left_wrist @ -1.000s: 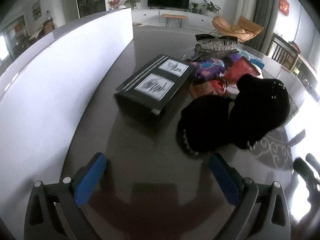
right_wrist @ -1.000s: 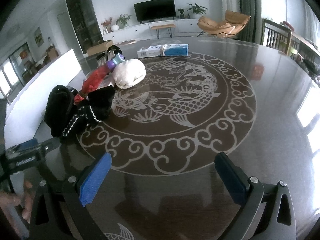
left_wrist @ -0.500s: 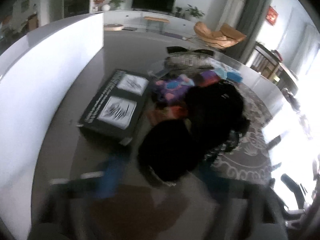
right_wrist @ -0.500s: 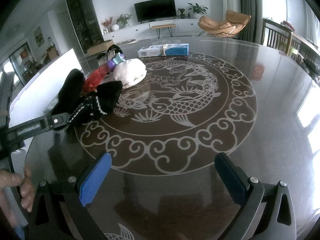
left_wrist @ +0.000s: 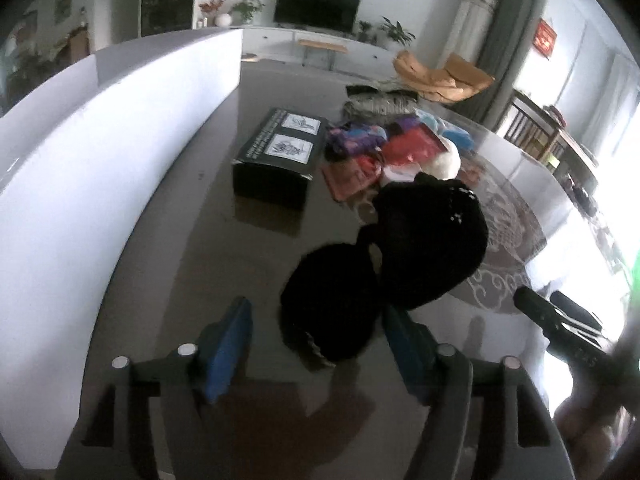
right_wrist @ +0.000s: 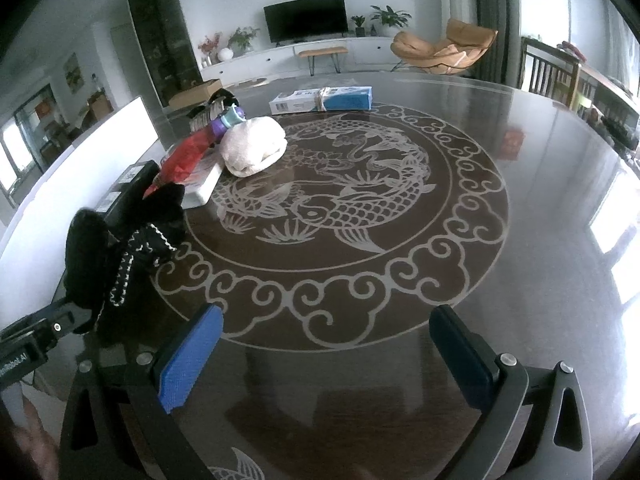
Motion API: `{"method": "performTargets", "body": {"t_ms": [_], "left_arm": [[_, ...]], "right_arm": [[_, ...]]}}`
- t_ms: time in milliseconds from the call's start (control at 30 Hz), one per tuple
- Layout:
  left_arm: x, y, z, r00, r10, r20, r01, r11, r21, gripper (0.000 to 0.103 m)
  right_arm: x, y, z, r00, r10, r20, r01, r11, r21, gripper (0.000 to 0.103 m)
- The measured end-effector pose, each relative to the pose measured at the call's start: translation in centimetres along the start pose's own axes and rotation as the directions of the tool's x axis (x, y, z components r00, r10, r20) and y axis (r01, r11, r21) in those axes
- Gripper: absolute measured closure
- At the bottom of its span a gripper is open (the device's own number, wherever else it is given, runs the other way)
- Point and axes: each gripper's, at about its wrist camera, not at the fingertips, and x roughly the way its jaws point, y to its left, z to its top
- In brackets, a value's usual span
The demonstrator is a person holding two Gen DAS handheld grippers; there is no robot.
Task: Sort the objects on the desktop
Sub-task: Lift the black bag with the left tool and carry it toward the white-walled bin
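A: Black knitted garment (left_wrist: pixel 384 264), that's the thing in hand. It lies bunched on the table (left_wrist: pixel 192 248) right in front of the left gripper (left_wrist: pixel 316 340), its near lobe reaching in between the blue pads.

B: Is it gripped?

A: No. The jaws have just been opening, and I see table between the left pad and the cloth; on the right side cloth and pad run close and I cannot tell if they touch. I call that gripper released. From the right wrist view the garment (right_wrist: pixel 116 252) sits at the left edge of the table, with white-trimmed edging showing.

B: And the right gripper (right_wrist: pixel 324 356)?

A: Spread wide over bare table, nothing between its pads.

B: So which step?

A: I'd judge a grasp on the garment being set up or redone. The next move calls for centring the jaws on a thick fold and closing well, since loose knit slips and trails.

B: Further out?

A: A black box (left_wrist: pixel 280 156) with two white labels, then a heap: red packet (left_wrist: pixel 412 148), purple patterned thing (left_wrist: pixel 356 136), white bundle (right_wrist: pixel 254 146), and a blue-and-white carton (right_wrist: pixel 320 100) beyond.

B: The surface?

A: Dark, glossy, with a pale dragon-and-fish medallion (right_wrist: pixel 340 200). A white panel (left_wrist: pixel 100 140) stands along the left. Behind is a living room with a television (right_wrist: pixel 304 18), plants and an orange chair (right_wrist: pixel 444 46).
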Motion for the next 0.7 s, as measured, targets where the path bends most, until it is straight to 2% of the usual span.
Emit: {"method": "performTargets", "body": {"t_ms": [100, 133, 233, 300, 367, 433, 500, 567, 700], "left_arm": [[0.5, 0.0, -0.2, 1.0, -0.001, -0.015, 0.001, 1.0, -0.006, 0.036], [0.7, -0.2, -0.3, 1.0, 0.011, -0.013, -0.011, 1.0, 0.001, 0.036], [0.4, -0.5, -1.1, 0.999, 0.046, -0.009, -0.046, 0.998, 0.036, 0.036], [0.5, -0.8, -1.2, 0.998, 0.066, -0.005, -0.066, 0.996, 0.051, 0.036], [0.2, -0.4, -1.6, 0.995, 0.097, -0.002, -0.096, 0.994, 0.053, 0.035], [0.1, 0.3, -1.6, 0.995, 0.101, -0.001, -0.101, 0.994, 0.032, 0.035], [-0.2, 0.9, -1.6, 0.996, 0.093, 0.0, -0.093, 0.996, 0.006, 0.035], [-0.3, 1.4, -1.5, 0.996, 0.084, 0.004, -0.084, 0.996, -0.019, 0.035], [-0.1, 1.3, -1.3, 0.995, 0.098, 0.008, -0.098, 0.995, -0.016, 0.036]], "right_arm": [[-0.9, -0.2, -0.1, 0.998, 0.055, 0.04, -0.055, 0.998, 0.007, 0.0], [-1.2, -0.1, 0.0, 0.991, 0.126, 0.044, -0.127, 0.992, 0.015, 0.0], [-1.8, 2.0, 2.2, 0.958, 0.282, 0.047, -0.284, 0.958, 0.039, 0.0], [-1.4, 4.5, 4.6, 0.938, 0.346, 0.033, -0.346, 0.938, 0.007, 0.0], [0.8, 7.4, 7.1, 0.941, 0.338, -0.021, -0.339, 0.94, -0.031, 0.0], [3.5, 8.6, 8.5, 0.956, 0.283, -0.071, -0.286, 0.958, -0.035, 0.0], [6.4, 8.6, 8.9, 0.953, 0.261, -0.157, -0.263, 0.965, 0.006, 0.0], [8.0, 8.7, 8.5, 0.95, 0.225, -0.218, -0.236, 0.971, -0.027, 0.0], [7.6, 9.6, 7.0, 0.96, 0.18, -0.216, -0.222, 0.956, -0.191, 0.0]]}}
